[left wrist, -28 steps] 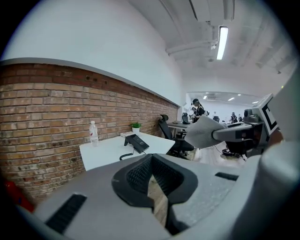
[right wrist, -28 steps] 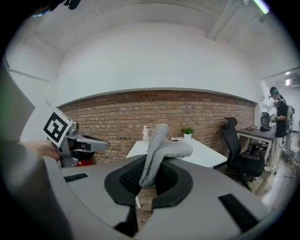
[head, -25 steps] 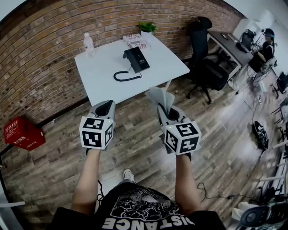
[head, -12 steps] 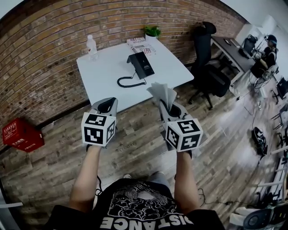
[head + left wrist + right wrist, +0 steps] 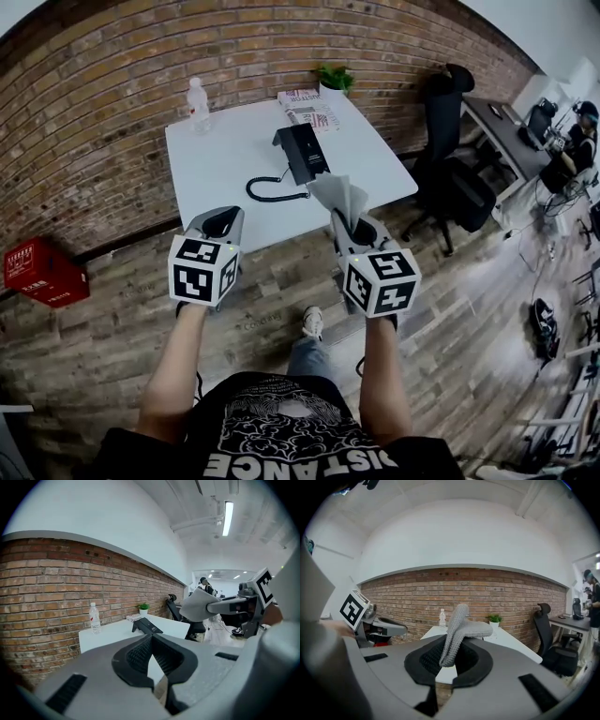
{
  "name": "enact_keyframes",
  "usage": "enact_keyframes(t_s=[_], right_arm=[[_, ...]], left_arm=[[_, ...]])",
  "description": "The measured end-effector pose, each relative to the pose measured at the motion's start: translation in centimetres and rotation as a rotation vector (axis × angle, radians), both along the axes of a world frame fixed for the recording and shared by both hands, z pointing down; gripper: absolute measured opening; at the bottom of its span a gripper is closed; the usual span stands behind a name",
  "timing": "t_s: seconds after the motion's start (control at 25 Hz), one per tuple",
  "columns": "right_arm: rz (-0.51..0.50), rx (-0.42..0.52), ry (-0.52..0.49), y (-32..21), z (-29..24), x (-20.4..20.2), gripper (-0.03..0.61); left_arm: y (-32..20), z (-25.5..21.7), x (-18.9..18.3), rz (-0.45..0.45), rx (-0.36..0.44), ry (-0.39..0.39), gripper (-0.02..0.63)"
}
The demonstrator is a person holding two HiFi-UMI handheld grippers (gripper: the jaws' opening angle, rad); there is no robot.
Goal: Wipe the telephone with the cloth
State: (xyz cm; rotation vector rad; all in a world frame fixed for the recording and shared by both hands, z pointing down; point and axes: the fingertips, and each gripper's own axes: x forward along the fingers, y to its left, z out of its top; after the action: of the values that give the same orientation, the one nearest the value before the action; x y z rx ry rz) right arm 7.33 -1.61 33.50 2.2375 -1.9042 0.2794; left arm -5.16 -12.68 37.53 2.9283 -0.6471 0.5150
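A black desk telephone (image 5: 303,150) with a coiled cord (image 5: 267,190) sits on the white table (image 5: 225,159), also seen as the telephone (image 5: 146,626) in the left gripper view. My right gripper (image 5: 349,226) is shut on a grey cloth (image 5: 339,200) that sticks up from its jaws; the cloth (image 5: 458,632) fills the middle of the right gripper view. My left gripper (image 5: 217,222) is shut with nothing in it. Both grippers hang over the wooden floor, short of the table's near edge.
A water bottle (image 5: 197,102), a small potted plant (image 5: 335,79) and a stack of papers (image 5: 307,106) stand at the table's far side by the brick wall. A black office chair (image 5: 458,141) is right of the table. A red crate (image 5: 42,272) lies on the floor at the left.
The table and telephone have come closer and shifted right in the head view as the person walks toward them. Both grippers keep their pose, the cloth still held.
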Motion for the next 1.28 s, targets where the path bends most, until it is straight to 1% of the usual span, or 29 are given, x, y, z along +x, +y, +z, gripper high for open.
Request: enact_keyframes(t_s=[0.08,0.24,0.4,0.52,0.6,0.72,0.96,1.28], right_arm=[[-0.034,0.013,-0.006,-1.6,0.0,1.7,0.012],[-0.101,0.008,-0.011,-4.9,0.1,5.5,0.012],[-0.184,-0.01,-0.015,-8.9,0.5,8.8,0.012],[-0.238,-0.029,-0.018,-11.6,0.8,10.7,0.012],[-0.269,-0.039,-0.015,-13.2,1.0,11.9,0.012],[-0.315,-0.049,-0.007,-15.6,1.4,13.4,0.012],[-0.384,-0.074,0.0,-20.4,2.7,16.1,0.012],[-0.474,-0.134,-0.005,-26.0,6.5,17.5,0.012]], left_arm=[[-1.3,0.4,1.3,-0.036,0.001,-0.011,0.006],[-3.8,0.7,4.4,-0.102,-0.009,-0.019,0.006],[-6.4,1.1,7.0,-0.181,-0.028,-0.019,0.006],[-7.7,1.4,8.9,-0.217,-0.037,-0.031,0.006],[-8.7,1.6,10.0,-0.244,-0.048,-0.025,0.006],[-10.0,2.2,10.9,-0.292,-0.07,-0.016,0.006],[-11.8,3.4,11.9,-0.361,-0.091,-0.031,0.006],[-13.5,6.4,12.9,-0.437,-0.157,-0.041,0.006]])
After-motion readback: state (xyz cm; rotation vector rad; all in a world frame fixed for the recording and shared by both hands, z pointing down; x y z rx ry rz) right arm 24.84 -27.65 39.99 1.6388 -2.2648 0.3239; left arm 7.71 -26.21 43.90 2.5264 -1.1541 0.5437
